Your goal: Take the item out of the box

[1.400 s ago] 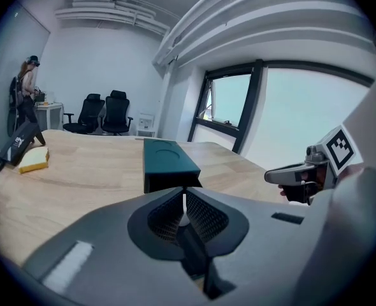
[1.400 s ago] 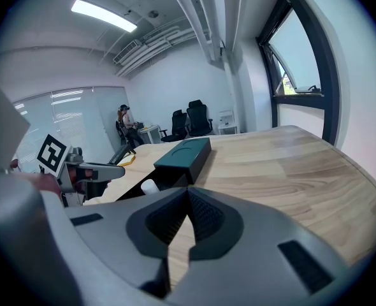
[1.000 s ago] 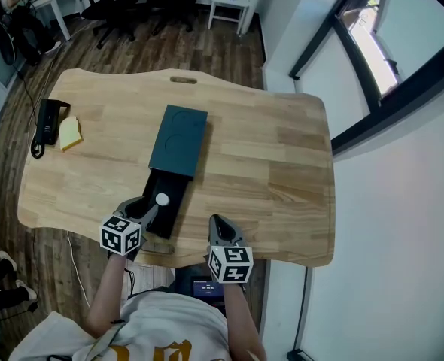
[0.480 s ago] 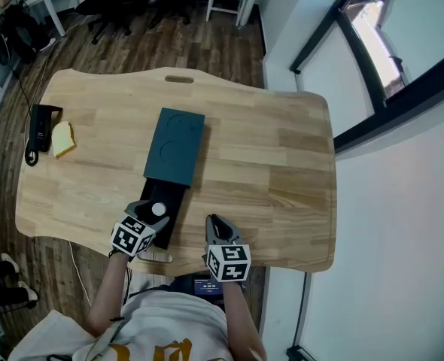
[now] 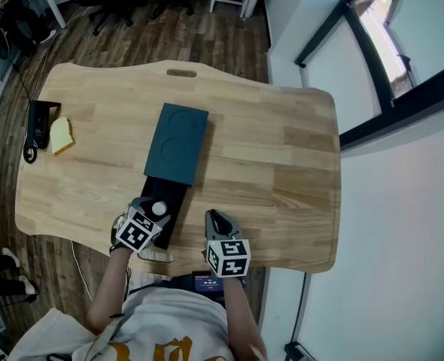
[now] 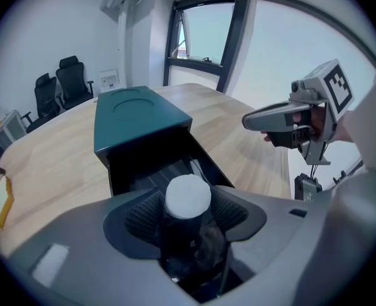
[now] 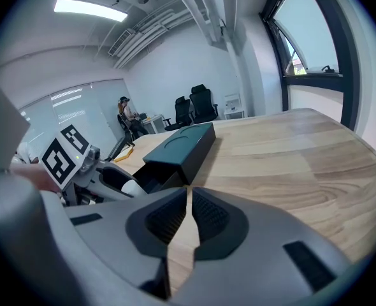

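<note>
A dark teal box (image 5: 178,143) lies in the middle of the wooden table (image 5: 282,156), with its black drawer (image 5: 167,192) pulled out toward me. At the drawer's near end stands a dark bottle with a white cap (image 5: 159,209) (image 6: 187,199). My left gripper (image 5: 153,216) is open around it, a pad on either side of the bottle's body. I cannot tell if the pads touch it. My right gripper (image 5: 216,221) hovers at the table's near edge, right of the drawer, shut with nothing between its pads (image 7: 169,220).
A black device with a cable (image 5: 37,126) and a yellow piece (image 5: 60,135) lie at the table's far left. A slot (image 5: 181,72) is cut near the far edge. Office chairs stand beyond the table, and a window wall runs along the right.
My left gripper has moved in to the drawer's near end and its jaws have spread around the white-capped bottle. The right gripper has barely moved.
</note>
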Motion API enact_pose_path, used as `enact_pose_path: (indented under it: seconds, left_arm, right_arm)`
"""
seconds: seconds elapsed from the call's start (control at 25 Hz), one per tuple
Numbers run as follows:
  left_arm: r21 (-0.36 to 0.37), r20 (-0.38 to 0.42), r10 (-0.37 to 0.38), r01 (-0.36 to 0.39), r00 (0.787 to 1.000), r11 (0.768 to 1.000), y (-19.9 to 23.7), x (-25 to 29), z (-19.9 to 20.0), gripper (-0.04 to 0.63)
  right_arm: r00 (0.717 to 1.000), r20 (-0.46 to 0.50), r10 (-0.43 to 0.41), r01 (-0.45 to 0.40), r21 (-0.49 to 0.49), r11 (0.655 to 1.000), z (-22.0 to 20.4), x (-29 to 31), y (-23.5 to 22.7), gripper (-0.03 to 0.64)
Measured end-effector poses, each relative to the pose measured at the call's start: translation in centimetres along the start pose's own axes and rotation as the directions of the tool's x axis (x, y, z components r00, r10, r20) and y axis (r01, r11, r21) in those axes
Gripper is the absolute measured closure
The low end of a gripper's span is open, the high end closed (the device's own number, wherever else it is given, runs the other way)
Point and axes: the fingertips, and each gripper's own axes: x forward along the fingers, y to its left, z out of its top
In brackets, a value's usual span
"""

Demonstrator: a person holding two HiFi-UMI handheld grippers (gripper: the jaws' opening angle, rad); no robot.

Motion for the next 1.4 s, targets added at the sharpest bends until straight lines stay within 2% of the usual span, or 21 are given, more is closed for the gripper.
enact_pose_path:
  seconds: [0.12,0.32,0.48,0.8,1.0,1.2,1.4]
  left_arm:
    - [-0.005,0.049,0.004,-0.004,0.999,1.0,0.1,-0.2,0.9,0.396]
    - [0.009,0.061,0.009,-0.009,0.998,1.0,0.1,-0.1,0.9,0.397]
    - [-0.018,0.057,0.032,-0.031,0.998,0.999,0.4,-0.9,1.3,0.397]
    - [-0.075,0.173,0.08,-0.068,0.982,0.995,1.5,-3.3,3.8,0.399]
    - [-0.111,0.283,0.122,-0.093,0.951,0.989,2.1,-6.0,6.5,0.399]
    - [-0.118,0.355,0.133,-0.097,0.925,0.988,1.8,-8.1,8.5,0.399]
    - [-0.135,0.471,0.123,-0.066,0.874,0.989,0.8,-10.8,9.9,0.399]
  right_arm:
    - [1.0,0.009,-0.016,0.016,-0.016,1.0,0.3,-0.1,-0.3,0.609]
    - [0.999,0.017,-0.04,0.04,-0.015,0.999,0.5,-0.7,-1.1,0.609]
    - [0.997,0.028,-0.075,0.075,-0.02,0.997,0.7,-1.3,-1.8,0.609]
    - [0.993,0.084,-0.086,0.09,-0.047,0.995,2.8,-3.0,-1.8,0.611]
    - [0.99,0.125,-0.065,0.075,-0.071,0.995,4.4,-4.2,-1.0,0.611]
    - [0.984,0.167,-0.068,0.083,-0.081,0.993,5.7,-5.4,-0.8,0.611]
    - [0.974,0.208,-0.092,0.106,-0.056,0.993,6.3,-7.0,-0.7,0.611]
